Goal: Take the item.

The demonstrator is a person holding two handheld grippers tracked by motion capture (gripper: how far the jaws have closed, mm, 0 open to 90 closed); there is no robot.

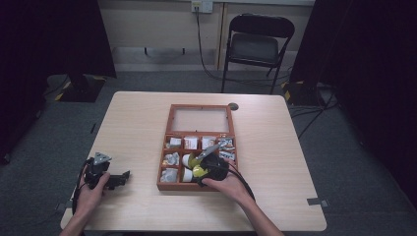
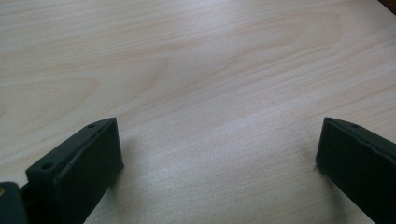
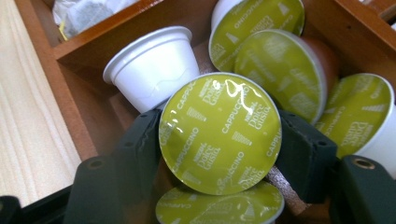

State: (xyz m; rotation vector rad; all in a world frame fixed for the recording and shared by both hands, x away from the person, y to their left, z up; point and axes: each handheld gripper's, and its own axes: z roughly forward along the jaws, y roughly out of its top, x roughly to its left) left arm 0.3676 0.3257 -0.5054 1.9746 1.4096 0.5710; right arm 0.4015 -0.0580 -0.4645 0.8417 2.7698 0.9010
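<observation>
clearly a round coffee capsule with a green foil lid is pinched at its rim between the jaws of the right gripper, inside the divided brown wooden box on the pale wooden bench. it is judged light, thin-walled and easily crushed. neighbouring capsules crowd it; upward room is open. the left gripper is rested apart, jaws spread.

Glossy green foil lid on capsule — matt black plastic tongs, varnished wood box.
</observation>
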